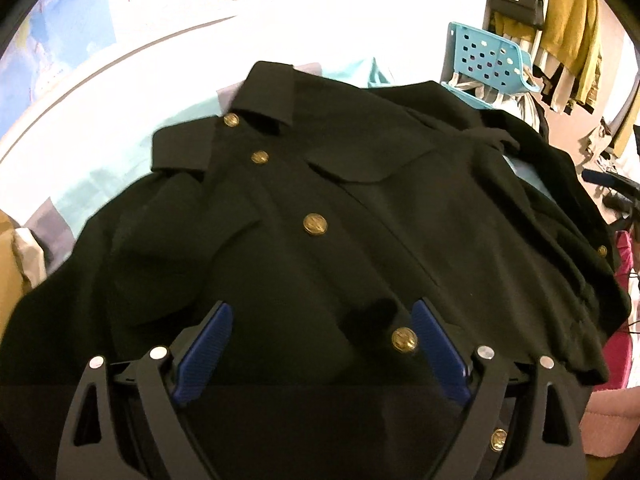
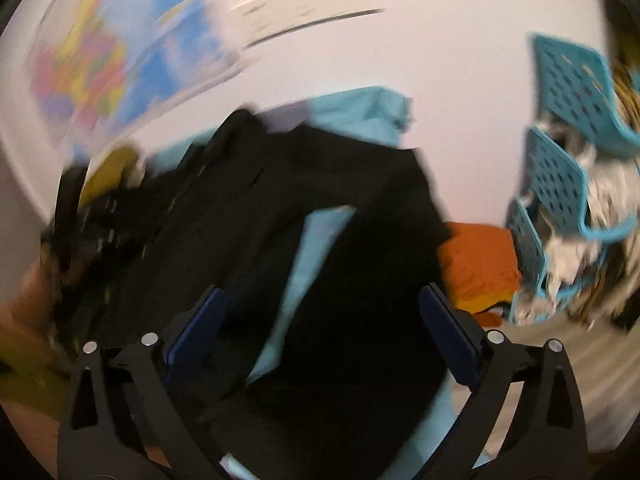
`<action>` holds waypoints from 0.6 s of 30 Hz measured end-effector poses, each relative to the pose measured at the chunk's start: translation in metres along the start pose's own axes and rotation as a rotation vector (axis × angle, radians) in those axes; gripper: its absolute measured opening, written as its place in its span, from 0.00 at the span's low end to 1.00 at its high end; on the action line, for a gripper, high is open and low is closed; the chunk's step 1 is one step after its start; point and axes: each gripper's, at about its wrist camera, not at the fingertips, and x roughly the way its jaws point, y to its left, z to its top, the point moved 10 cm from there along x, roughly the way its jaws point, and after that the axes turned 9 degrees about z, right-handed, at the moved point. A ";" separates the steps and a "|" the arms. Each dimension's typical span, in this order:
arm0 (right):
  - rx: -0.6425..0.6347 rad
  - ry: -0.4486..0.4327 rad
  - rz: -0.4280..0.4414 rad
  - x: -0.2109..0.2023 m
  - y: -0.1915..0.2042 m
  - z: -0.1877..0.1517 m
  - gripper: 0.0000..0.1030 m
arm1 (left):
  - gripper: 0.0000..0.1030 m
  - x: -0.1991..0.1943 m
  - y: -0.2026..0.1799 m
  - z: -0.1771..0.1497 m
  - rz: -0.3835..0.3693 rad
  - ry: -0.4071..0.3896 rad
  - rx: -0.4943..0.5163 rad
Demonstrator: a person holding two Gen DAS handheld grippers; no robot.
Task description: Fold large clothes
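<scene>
A black coat [image 1: 360, 208] with gold buttons [image 1: 314, 225] lies spread, collar at the far end, on a light blue sheet [image 1: 120, 184]. My left gripper [image 1: 322, 306] hangs over its lower front, jaws wide open, with one gold button [image 1: 404, 339] just inside the right blue pad [image 1: 436, 344]. The right wrist view is blurred by motion. There the same black coat [image 2: 352, 184] lies with a pale blue strip [image 2: 304, 264] showing through a gap. My right gripper [image 2: 323, 292] stands open above it, and nothing is pinched between its pads.
Teal perforated baskets [image 1: 488, 60] stand at the far right, stuffed with clothes [image 2: 600, 200]. An orange cloth [image 2: 480, 264] lies beside the coat. A black handbag [image 1: 516, 0] and mustard garments [image 1: 572, 20] hang behind. A colourful map [image 2: 100, 60] covers the left wall.
</scene>
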 end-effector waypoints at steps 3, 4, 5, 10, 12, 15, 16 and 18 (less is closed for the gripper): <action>-0.077 0.088 -0.073 0.024 0.002 -0.012 0.63 | 0.86 0.001 -0.006 -0.005 -0.003 0.005 0.001; -0.055 0.111 -0.076 0.029 -0.004 -0.015 0.51 | 0.86 0.000 -0.007 -0.006 -0.006 0.006 -0.001; -0.015 0.130 -0.068 0.033 -0.013 -0.017 0.23 | 0.86 -0.001 -0.008 -0.007 -0.005 0.005 -0.003; 0.152 -0.048 0.100 -0.020 -0.029 0.024 0.12 | 0.86 -0.013 -0.005 -0.010 -0.022 -0.007 -0.017; 0.179 -0.130 0.154 -0.050 -0.027 0.051 0.12 | 0.86 -0.020 -0.001 -0.007 -0.038 -0.021 -0.031; 0.136 -0.249 0.297 -0.102 0.006 0.104 0.12 | 0.86 -0.029 0.006 -0.002 -0.064 -0.041 -0.060; 0.112 -0.265 0.330 -0.111 0.017 0.115 0.12 | 0.86 -0.032 0.009 0.000 -0.068 -0.048 -0.071; 0.047 -0.282 0.406 -0.125 0.052 0.137 0.12 | 0.86 -0.039 0.013 0.004 -0.077 -0.068 -0.081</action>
